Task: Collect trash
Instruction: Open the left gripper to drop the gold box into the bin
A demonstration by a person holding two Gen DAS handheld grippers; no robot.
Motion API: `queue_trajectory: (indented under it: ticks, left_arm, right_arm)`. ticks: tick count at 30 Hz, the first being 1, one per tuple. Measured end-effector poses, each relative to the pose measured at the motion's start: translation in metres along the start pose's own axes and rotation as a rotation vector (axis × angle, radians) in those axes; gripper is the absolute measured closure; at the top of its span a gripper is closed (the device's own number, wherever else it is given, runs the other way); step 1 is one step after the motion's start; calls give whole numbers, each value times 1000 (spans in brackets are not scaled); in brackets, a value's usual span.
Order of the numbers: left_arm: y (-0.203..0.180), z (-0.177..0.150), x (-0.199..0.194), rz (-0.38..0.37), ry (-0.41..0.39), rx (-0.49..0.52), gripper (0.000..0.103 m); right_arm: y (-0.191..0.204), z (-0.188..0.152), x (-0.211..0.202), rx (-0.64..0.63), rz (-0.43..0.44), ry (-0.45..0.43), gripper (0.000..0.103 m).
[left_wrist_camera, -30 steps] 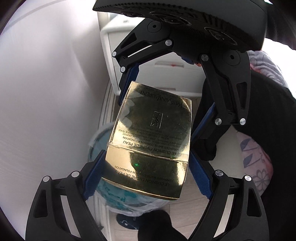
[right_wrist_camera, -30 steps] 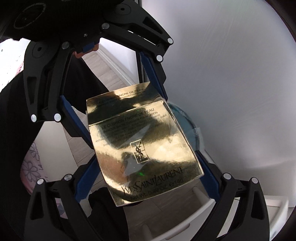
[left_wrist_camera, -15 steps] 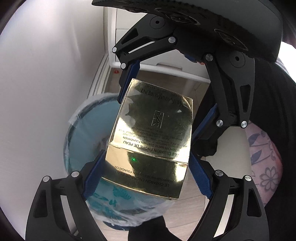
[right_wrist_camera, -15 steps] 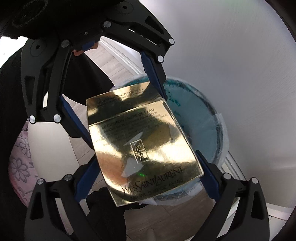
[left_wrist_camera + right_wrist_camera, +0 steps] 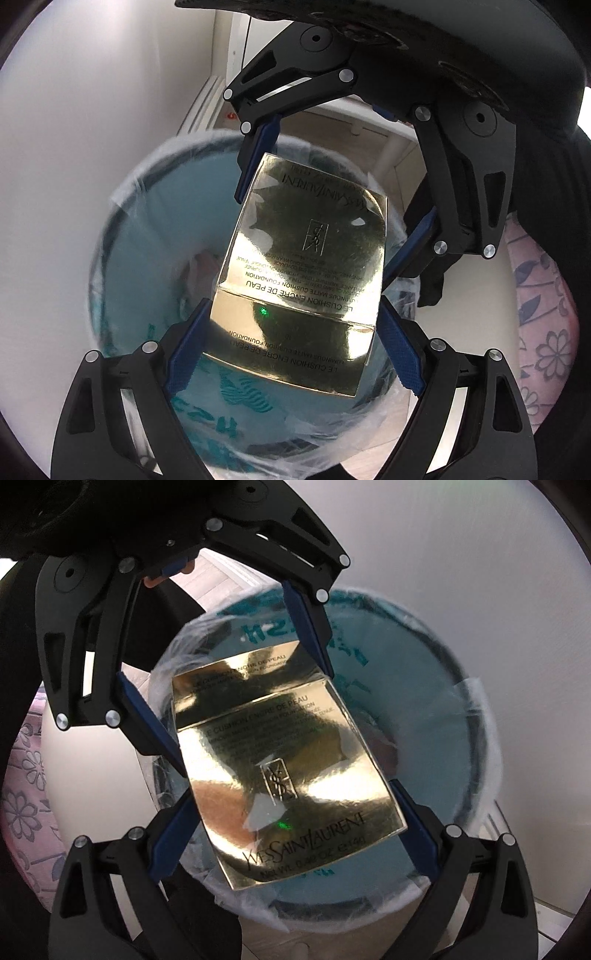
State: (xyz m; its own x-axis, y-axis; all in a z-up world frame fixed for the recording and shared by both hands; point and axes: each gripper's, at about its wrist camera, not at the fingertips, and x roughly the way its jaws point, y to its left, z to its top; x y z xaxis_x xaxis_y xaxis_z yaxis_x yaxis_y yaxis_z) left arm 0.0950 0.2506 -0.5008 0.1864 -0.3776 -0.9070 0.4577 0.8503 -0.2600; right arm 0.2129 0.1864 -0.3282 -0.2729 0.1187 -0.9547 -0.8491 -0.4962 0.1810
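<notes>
A gold box [image 5: 303,273] sits in the centre of both frames, clamped from two ends. In the left wrist view the left tool [image 5: 291,328] comes in from the bottom of the frame, its blue pads [image 5: 186,347] pressed on the box's lower sides; the right tool [image 5: 332,206] comes down from the top of the frame and pinches the box's far end. In the right wrist view the roles swap: the right tool [image 5: 291,830] grips the box [image 5: 284,771] from the bottom of the frame, and the left tool [image 5: 236,686] holds it from above. Both tools are spread wide, each closed on the box.

Behind the box lies the open mouth of a bin [image 5: 122,236], lined with a clear bag [image 5: 391,417] that is folded over its rim. The bin's inside is teal, with some crumpled trash [image 5: 199,269] showing at the bottom, left of the box. In the right wrist view the bin [image 5: 476,738] fills the centre and right of the frame. A white wall [image 5: 92,92] takes up the left of the left wrist view. A floral cloth [image 5: 543,317] shows at the right edge, with a dark sleeve [image 5: 546,166] above it.
</notes>
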Motion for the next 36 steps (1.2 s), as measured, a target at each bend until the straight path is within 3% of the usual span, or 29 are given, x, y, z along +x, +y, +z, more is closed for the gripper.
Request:
queue_trajectory:
  ticks: [20, 25, 29, 36]
  left_arm:
    - [6, -4, 3, -7, 7, -12, 19]
    - [3, -5, -5, 19, -8, -16, 16]
    - [0, -6, -17, 48, -27, -42, 6]
    - [-13, -3, -48, 106, -60, -49, 6]
  right_arm:
    - [-16, 1, 10, -3, 16, 9, 9]
    - [-2, 1, 4, -18, -34, -10, 7]
    - [5, 4, -9, -17, -72, -29, 7]
    - [22, 9, -50, 6, -134, -88, 7]
